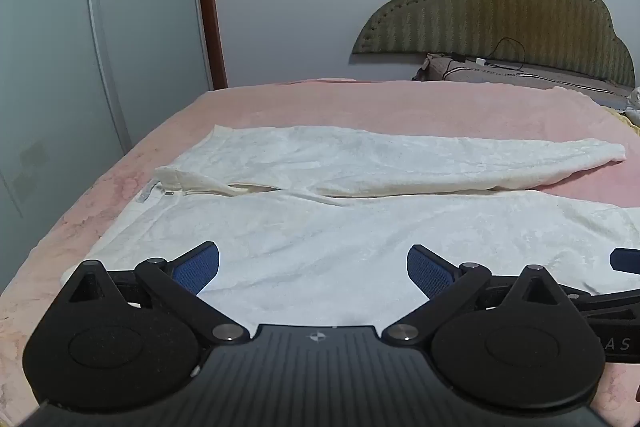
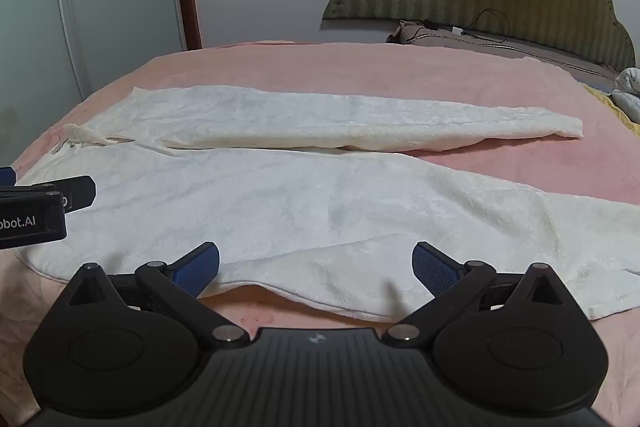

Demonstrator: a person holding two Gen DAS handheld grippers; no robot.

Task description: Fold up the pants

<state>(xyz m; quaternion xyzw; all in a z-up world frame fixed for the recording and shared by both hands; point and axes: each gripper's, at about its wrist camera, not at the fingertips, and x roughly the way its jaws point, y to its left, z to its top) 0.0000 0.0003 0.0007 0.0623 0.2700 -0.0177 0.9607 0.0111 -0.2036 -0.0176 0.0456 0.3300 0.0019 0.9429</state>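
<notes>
Left wrist view: white pants (image 1: pixel 360 227) spread flat on pink bed (image 1: pixel 360 103). Soft, light, limp, I judge. Left gripper (image 1: pixel 313 269) and right gripper (image 2: pixel 316 267) gape empty; I'd pinch near hem edge.

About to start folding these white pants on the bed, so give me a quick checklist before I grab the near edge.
1. Left gripper open: ok.
2. Right gripper open: ok.
3. White textured fabric pants spread flat on pink fleece blanket: ok.
4. Two legs apart, not crossed: ok.
5. Near edge between right gripper's fingers: ok.
6. Near edge under left gripper: cannot tell, hidden by its body.
</notes>
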